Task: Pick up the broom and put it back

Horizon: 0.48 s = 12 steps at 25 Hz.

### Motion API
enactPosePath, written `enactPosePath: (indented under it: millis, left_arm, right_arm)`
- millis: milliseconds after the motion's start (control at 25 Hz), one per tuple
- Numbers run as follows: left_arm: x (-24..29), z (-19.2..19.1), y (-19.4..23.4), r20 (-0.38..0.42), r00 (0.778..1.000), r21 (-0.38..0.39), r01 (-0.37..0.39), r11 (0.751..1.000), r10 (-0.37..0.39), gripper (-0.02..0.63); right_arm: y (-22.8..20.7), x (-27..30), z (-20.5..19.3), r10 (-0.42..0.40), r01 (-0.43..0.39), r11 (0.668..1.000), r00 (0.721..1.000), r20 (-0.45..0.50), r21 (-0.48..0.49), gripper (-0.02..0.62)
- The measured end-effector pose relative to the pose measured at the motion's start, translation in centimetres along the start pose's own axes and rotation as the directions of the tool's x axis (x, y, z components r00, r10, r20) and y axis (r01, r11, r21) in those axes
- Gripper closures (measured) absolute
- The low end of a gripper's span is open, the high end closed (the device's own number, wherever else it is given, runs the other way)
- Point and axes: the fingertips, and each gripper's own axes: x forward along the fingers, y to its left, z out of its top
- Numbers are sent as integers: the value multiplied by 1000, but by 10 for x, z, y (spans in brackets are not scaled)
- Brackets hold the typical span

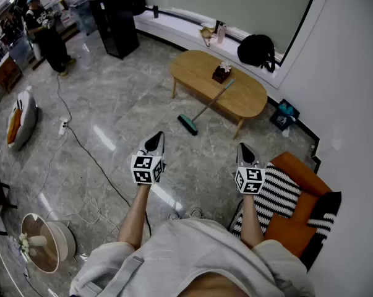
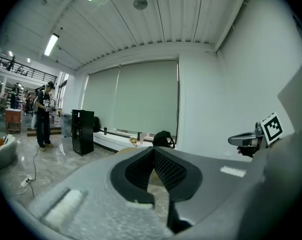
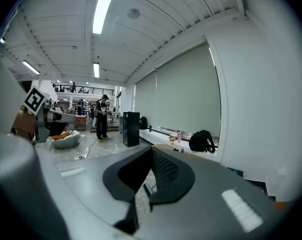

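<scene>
On the grey stone floor [image 1: 112, 110] ahead of us, the broom [image 1: 206, 108] was propped at a slant. Its teal brush head was down on the tiles, and the thin handle with a teal tip ran up to the edge of the oval wooden table [image 1: 195, 67], ending just beside a small dark box [image 1: 221, 74]. We had the left gripper [image 1: 156, 138] and right gripper [image 1: 244, 148] out front, well apart from the broom, both with jaws pinched together on nothing. The only print we spotted was the black-and-white square markers [image 1: 143, 169] on the gripper cubes.
</scene>
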Motion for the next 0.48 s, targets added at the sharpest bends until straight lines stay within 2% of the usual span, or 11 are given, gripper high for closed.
enactPosePath:
  millis: [480]
  left_arm:
    - [15, -2, -20, -9, 1000, -1, 10, 1000, -10, 603]
  right_arm:
    - [-19, 1, -6, 10, -10, 1000, 1000, 17, 16, 594]
